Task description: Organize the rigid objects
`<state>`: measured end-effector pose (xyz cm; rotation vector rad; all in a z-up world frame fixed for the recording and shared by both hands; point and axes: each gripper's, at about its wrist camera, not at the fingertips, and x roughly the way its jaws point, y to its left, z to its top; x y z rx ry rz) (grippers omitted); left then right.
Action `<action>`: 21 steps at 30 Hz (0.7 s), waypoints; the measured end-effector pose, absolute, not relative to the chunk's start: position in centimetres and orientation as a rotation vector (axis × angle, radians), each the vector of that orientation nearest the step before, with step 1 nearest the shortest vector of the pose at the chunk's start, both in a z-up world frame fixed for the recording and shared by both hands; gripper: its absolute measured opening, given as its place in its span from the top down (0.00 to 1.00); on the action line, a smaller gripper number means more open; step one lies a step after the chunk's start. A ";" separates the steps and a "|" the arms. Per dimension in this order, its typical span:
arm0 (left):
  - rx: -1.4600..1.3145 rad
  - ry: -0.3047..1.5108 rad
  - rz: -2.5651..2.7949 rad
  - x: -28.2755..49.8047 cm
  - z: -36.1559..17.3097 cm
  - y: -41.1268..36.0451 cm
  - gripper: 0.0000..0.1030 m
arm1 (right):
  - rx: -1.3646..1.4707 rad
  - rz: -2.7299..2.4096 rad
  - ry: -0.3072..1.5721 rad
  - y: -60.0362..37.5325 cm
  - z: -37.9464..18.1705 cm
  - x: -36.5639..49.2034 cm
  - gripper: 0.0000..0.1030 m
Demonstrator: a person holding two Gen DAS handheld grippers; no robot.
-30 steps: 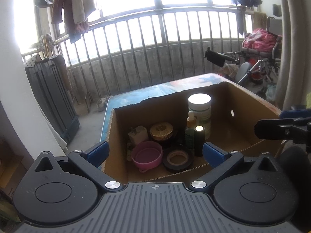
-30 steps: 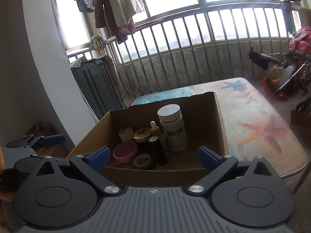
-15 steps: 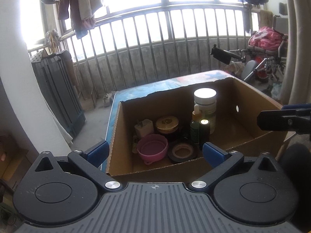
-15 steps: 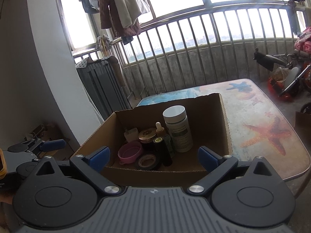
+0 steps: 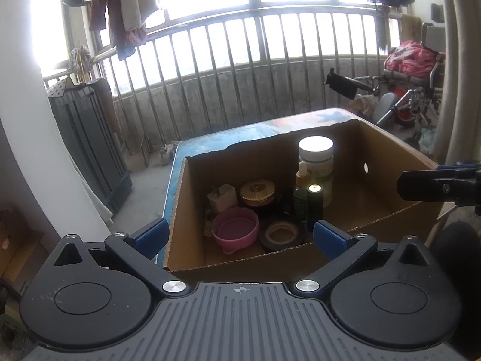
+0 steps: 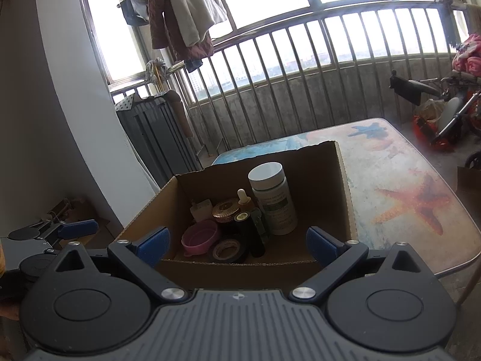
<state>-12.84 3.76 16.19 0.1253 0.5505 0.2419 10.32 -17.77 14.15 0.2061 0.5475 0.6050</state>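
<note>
Hovering wide open and empty-handed before the brown cardboard box [image 5: 192, 210], the left gripper [image 5: 239, 236] and right gripper [image 6: 237, 242] are facing its white-capped bottle [image 6: 273, 198] and pink bowl [image 5: 235, 230] inside

No lettering could be read in either view. The white-capped bottle [image 6: 272, 198], which stood toward the far right corner of the cardboard box [image 6: 344, 186], carried a label with a green band and lines of small print — too small and blurred to make out. From the left wrist view the same label [image 5: 323, 174] showed only as a pale green patch. The dark tube [image 6: 254, 234] just in front of the bottle had a round gold-coloured mark on its cap — whether it held letters could not be told. The table [image 6: 405, 186] bore a printed starfish picture, but no words showed on it.
</note>
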 end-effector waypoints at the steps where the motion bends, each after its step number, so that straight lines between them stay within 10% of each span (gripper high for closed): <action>1: 0.124 0.550 0.241 -12.9 16.2 3.7 0.00 | 0.206 0.603 0.547 -17.7 14.2 10.3 0.04; 21: 0.106 0.555 0.253 -13.0 16.0 4.2 0.00 | 0.200 0.605 0.551 -17.7 14.2 10.0 0.03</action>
